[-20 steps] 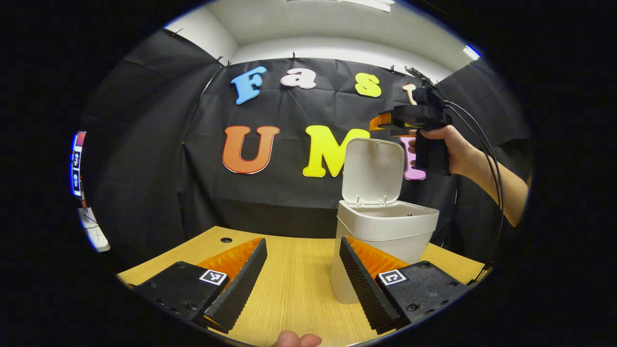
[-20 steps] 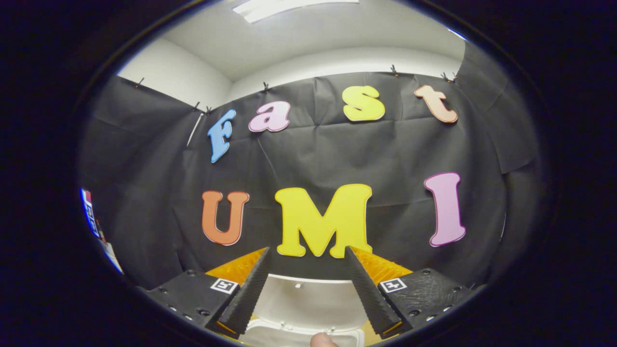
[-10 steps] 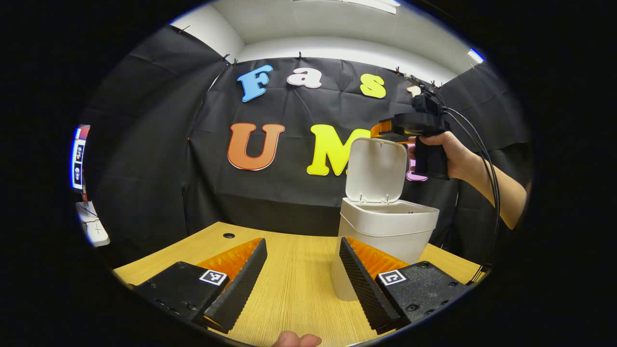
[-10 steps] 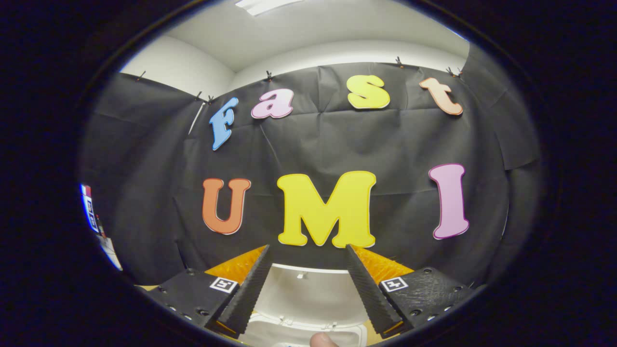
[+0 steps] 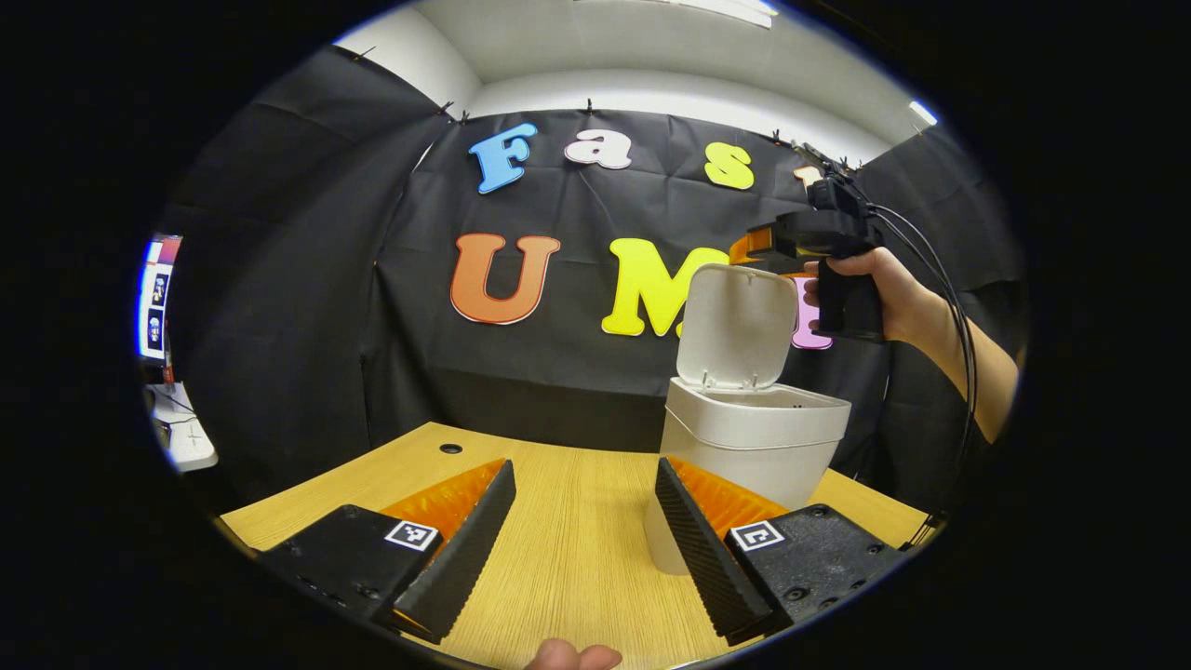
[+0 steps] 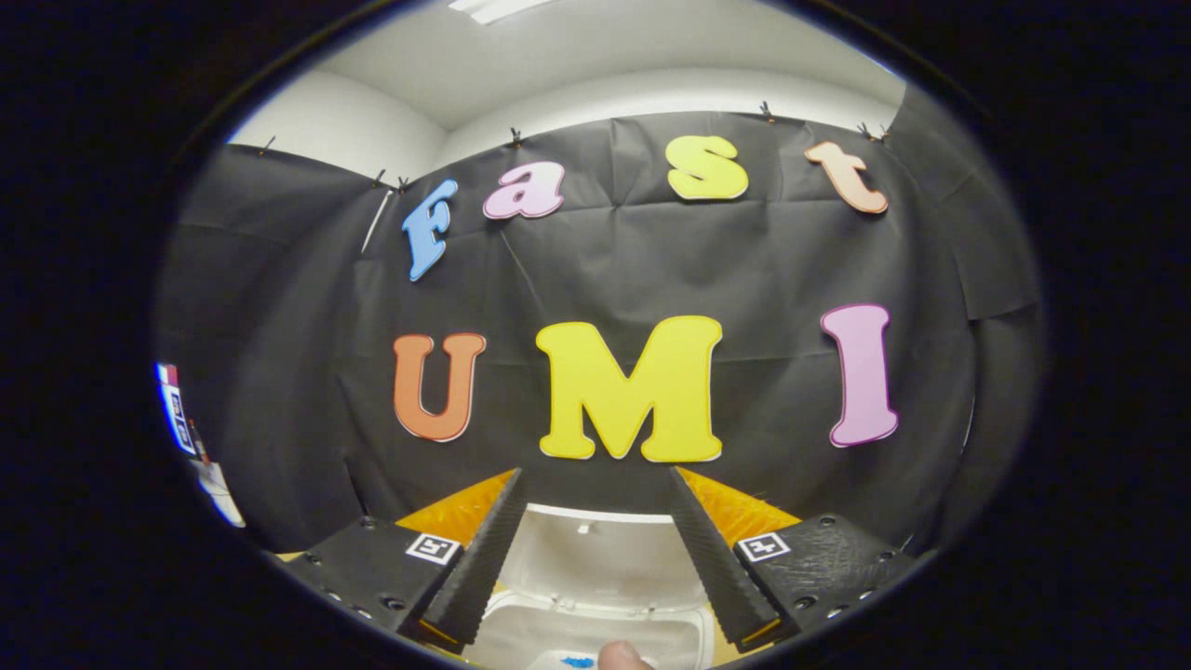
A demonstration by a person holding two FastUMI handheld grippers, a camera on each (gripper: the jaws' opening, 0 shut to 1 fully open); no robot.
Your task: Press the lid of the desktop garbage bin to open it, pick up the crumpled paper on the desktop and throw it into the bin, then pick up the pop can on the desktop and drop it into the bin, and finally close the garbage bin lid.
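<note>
Change: right gripper (image 5: 758, 244) has dropped closer to the upright lid (image 5: 735, 324).
Right gripper: jaws apart, empty, above lid.
Left gripper (image 5: 584, 516): jaws apart, empty.
Bin (image 5: 744, 465): open, on table (image 5: 568, 549).

The bin (image 5: 744, 447) at 4 o'clock in the left gripper view looks like smooth, matt plastic, and its raised lid (image 5: 737, 326) has the same finish. The bench (image 5: 558, 549) under it is light wood with a fine straight grain and a dull sheen. The left tool (image 5: 584, 535) has ridged, rough-looking pads (image 5: 465, 549) on grainy plastic bodies. The wall (image 6: 651, 270) behind is creased, matt cloth.
</note>
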